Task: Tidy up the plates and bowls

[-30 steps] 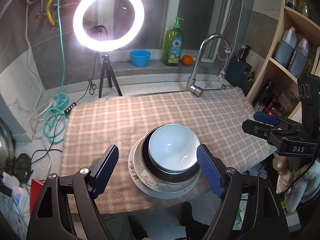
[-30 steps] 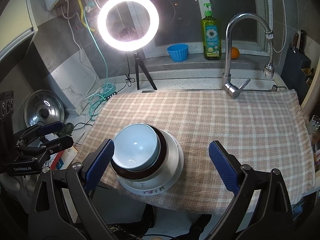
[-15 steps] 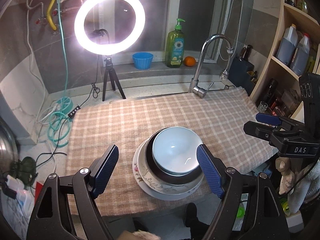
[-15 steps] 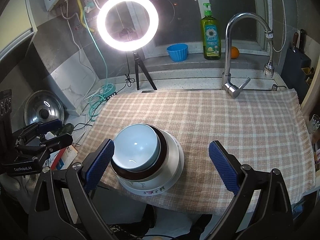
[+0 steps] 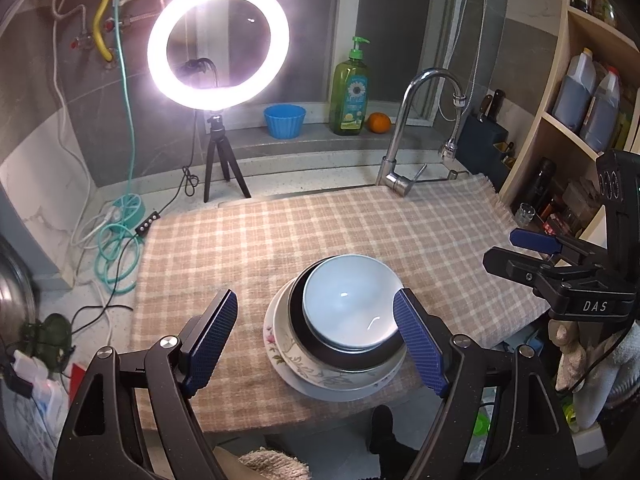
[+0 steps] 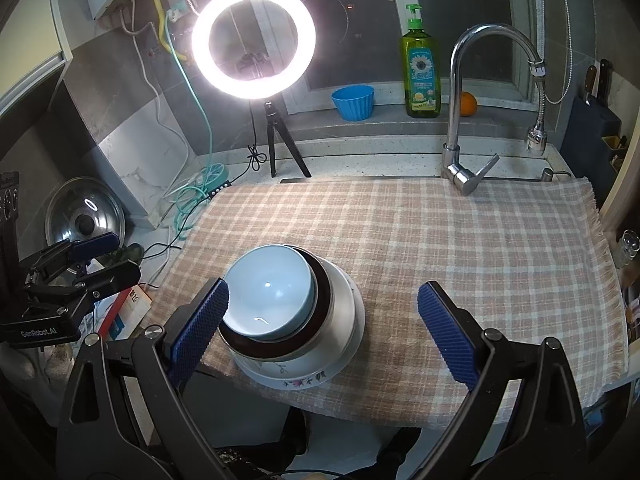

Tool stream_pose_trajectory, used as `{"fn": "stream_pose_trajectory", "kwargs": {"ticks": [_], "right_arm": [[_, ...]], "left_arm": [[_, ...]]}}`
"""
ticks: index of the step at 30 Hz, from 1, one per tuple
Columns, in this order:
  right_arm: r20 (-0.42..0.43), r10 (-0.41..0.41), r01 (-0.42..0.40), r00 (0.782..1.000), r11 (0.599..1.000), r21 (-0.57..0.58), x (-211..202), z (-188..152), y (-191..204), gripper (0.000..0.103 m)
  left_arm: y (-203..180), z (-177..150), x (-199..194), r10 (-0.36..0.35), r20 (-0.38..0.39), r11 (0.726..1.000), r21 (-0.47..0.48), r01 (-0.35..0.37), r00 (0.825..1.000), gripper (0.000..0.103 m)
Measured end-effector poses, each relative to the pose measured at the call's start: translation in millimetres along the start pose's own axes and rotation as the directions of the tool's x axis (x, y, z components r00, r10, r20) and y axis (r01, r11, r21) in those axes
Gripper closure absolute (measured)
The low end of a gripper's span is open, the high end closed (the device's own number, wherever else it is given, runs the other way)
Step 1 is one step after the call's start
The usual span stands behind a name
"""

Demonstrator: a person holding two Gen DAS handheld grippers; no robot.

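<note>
- Bowls: a pale blue bowl (image 5: 347, 303) nests in a dark bowl (image 5: 352, 360) on a floral plate (image 5: 296, 356).
- My left gripper (image 5: 318, 344) and right gripper (image 6: 324, 328) both gape, holding nothing.

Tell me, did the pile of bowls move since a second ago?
No. In the right wrist view the pile of bowls sits on the same squares of the checked cloth, near its front edge.

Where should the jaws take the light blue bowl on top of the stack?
On its rim, from above. The blue bowl sits upright, nested in the dark bowl on the floral plate, so its lower wall is hidden and only the rim stands free. One pad inside, one outside, probably at the near-right edge beside the open left gripper, lifting straight up.
</note>
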State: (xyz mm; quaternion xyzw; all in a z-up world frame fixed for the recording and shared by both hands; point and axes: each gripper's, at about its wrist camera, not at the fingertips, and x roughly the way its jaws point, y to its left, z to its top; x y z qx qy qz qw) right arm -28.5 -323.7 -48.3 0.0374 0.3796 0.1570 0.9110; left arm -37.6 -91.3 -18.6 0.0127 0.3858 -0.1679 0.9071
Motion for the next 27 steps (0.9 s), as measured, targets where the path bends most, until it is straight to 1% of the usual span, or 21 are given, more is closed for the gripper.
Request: {"fn": "stream_pose_trajectory", "kwargs": {"ticks": [4, 27], "right_arm": [[-0.004, 0.003, -0.003, 1.0, 1.0, 0.0, 1.0, 0.1, 0.7, 0.006], [-0.019, 0.005, -0.005, 1.0, 1.0, 0.001, 7.3, 0.8, -5.2, 0.006]], "left_arm": [[-0.1, 0.0, 0.9, -0.007, -0.005, 1.0, 0.0, 0.007, 1.0, 0.023], [1.6, 4.8, 11.5, 0.002, -0.011, 1.0, 0.003, -0.002, 1.0, 0.023]]}}
